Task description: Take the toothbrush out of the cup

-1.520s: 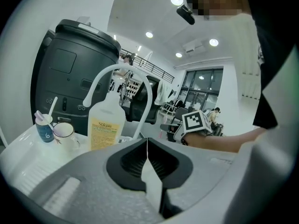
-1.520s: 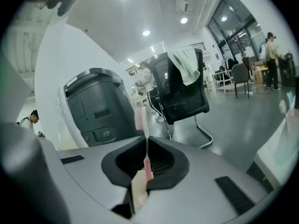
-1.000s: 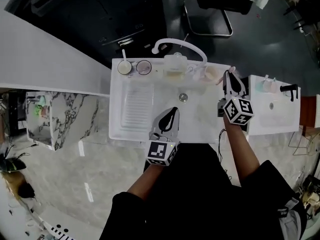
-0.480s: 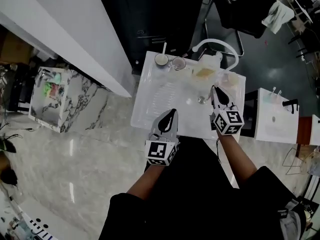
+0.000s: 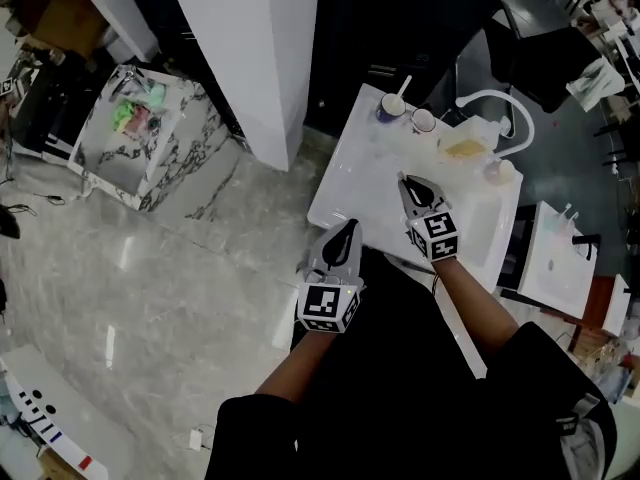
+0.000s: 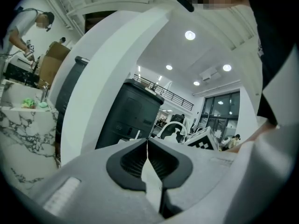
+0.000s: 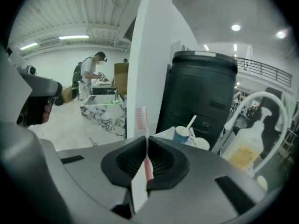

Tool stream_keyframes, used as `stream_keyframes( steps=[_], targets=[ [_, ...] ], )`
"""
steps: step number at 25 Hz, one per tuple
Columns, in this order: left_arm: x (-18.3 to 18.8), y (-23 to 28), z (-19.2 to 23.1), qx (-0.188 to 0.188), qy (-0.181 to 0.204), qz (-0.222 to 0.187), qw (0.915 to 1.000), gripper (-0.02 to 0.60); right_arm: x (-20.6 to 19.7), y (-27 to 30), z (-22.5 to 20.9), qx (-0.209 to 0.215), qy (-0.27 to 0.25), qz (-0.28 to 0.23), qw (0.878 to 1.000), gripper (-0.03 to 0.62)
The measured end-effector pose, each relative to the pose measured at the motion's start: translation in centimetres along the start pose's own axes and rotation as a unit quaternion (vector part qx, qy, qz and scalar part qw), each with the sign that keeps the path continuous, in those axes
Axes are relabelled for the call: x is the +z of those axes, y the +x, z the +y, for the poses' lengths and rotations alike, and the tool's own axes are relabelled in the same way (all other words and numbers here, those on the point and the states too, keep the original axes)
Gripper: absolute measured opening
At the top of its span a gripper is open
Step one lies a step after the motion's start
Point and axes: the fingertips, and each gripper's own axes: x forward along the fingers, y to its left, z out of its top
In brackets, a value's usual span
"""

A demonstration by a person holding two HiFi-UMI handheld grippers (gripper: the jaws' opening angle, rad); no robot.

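Note:
My right gripper (image 7: 147,141) is shut on a toothbrush (image 7: 140,120) with a white handle and pink bristles, which stands up out of the jaws. In the head view this gripper (image 5: 405,181) hangs over the white sink (image 5: 365,158). A pale cup (image 5: 498,170) stands at the sink's far right corner, under the tap. My left gripper (image 5: 350,226) is shut with nothing in it, just off the sink's near left edge. In its own view the left gripper (image 6: 147,141) shows its pads pressed together.
A blue cup (image 7: 181,134) with a white stick in it and a white cup (image 7: 202,143) stand at the sink's back left. A soap bottle (image 7: 245,148) and a curved white tap (image 5: 500,103) are at the back. A white pillar (image 5: 265,38) and a marble counter (image 5: 150,138) lie to the left.
The right gripper has come away from the cup at the sink's back right and moved left over the basin. The left gripper has moved off the sink's front edge. The head view swung left.

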Motion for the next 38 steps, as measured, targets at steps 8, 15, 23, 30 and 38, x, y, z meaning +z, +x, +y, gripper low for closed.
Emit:
stream_keyframes(
  steps=[8, 15, 23, 30, 38],
  targets=[
    [-1.8, -3.0, 5.5, 0.054, -0.017, 0.016, 0.9983, 0.021, -7.0, 7.2, 5.8, 0.072, -0.098, 0.106, 0.987, 0.015],
    [-2.7, -2.0, 8.6, 0.07, -0.016, 0.05, 0.9962, 0.021, -12.5, 11.1, 8.3, 0.115, -0.139, 0.17, 0.969, 0.015],
    [-4.4, 0.8, 9.5, 0.064, -0.01, 0.089, 0.9939, 0.021, -16.0, 13.7, 8.5, 0.134, -0.164, 0.205, 0.955, 0.017],
    [-5.0, 2.7, 10.2, 0.076, -0.015, 0.098, 0.9922, 0.021, -16.5, 14.1, 7.9, 0.137, -0.144, 0.205, 0.958, 0.018],
    [-5.0, 3.4, 11.0, 0.093, -0.016, 0.091, 0.9914, 0.021, -17.1, 14.0, 7.3, 0.128, -0.117, 0.199, 0.965, 0.025]
  ],
)
